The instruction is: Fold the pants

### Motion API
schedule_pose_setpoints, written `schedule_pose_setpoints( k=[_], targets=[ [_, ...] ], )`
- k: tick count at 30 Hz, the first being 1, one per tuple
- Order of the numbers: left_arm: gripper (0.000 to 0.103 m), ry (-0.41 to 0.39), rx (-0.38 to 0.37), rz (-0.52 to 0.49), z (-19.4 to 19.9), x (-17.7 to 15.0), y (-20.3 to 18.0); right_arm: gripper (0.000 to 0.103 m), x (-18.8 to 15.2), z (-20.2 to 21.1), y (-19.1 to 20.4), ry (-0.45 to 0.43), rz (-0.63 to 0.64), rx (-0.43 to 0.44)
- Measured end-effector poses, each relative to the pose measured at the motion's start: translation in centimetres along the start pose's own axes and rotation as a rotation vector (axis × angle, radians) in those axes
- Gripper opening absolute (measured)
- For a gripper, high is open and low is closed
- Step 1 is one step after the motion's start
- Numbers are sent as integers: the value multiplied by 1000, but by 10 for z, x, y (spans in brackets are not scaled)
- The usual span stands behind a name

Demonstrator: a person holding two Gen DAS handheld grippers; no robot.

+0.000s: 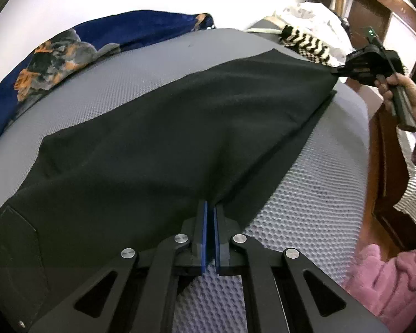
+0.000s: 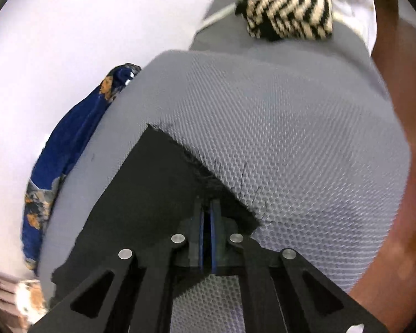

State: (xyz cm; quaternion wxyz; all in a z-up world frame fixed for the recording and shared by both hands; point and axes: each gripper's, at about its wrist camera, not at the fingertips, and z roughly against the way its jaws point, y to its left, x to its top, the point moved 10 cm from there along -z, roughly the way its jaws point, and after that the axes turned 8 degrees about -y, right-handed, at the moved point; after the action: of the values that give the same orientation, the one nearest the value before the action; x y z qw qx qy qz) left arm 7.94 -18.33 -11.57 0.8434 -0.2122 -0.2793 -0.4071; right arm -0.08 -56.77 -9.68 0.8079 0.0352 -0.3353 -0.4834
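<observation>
Black pants [image 1: 158, 138] lie spread across a grey textured mattress [image 1: 119, 77], with one layer lifted over another. My left gripper [image 1: 210, 208] is shut on the near edge of the pants. My right gripper [image 1: 336, 71] shows in the left wrist view at the far right, shut on the far hem corner and pulling the cloth taut. In the right wrist view my right gripper [image 2: 207, 208] is shut on the frayed hem of the pants [image 2: 141, 188], held over the mattress [image 2: 291, 138].
A blue floral blanket [image 1: 69, 47] lies bunched along the far left side of the mattress. A black-and-cream zebra-striped cloth [image 2: 288, 14] sits past the far end, with white bedding [image 1: 313, 14] behind it. A wooden bed frame [image 1: 385, 161] runs along the right side.
</observation>
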Motion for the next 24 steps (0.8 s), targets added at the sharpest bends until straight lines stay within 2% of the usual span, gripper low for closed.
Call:
schedule_pose_setpoints(
  k=[3, 6, 8, 12, 13, 14, 15, 16, 19, 21, 24],
  targets=[
    [4, 1, -19, -18, 5, -5, -4, 2, 3, 9, 1, -26, 43, -31],
    [4, 45, -21, -32, -8, -17, -7, 2, -2, 4, -2, -16, 76, -55],
    [4, 39, -6, -60, -8, -17, -8, 2, -9, -4, -10, 9, 70, -79],
    [8, 51, -17, -28, -6, -16, -6, 3, -26, -23, -29, 70, 44, -125],
    [11, 56, -22, -19, -5, -16, -4, 5, -28, -25, -31, 76, 41, -122],
    [19, 62, -32, -8, -2, -16, -3, 11, -26, -24, -31, 78, 47, -121],
    [23, 62, -50, 9, 2, -15, -3, 25, -25, -23, -31, 86, 51, -125],
    [30, 51, -80, 39, 9, -11, -3, 33, -22, -20, -33, 99, 55, -143],
    [47, -12, -102, 94, 31, 3, 8, 33, -8, -10, -28, 77, 57, -107],
    [54, -71, -64, 134, 43, 14, 27, 33, 8, -6, -17, 67, 85, -52],
    [54, -118, 81, 199, 46, 24, 73, 33, 34, -15, 13, 80, 157, 56]
  ],
)
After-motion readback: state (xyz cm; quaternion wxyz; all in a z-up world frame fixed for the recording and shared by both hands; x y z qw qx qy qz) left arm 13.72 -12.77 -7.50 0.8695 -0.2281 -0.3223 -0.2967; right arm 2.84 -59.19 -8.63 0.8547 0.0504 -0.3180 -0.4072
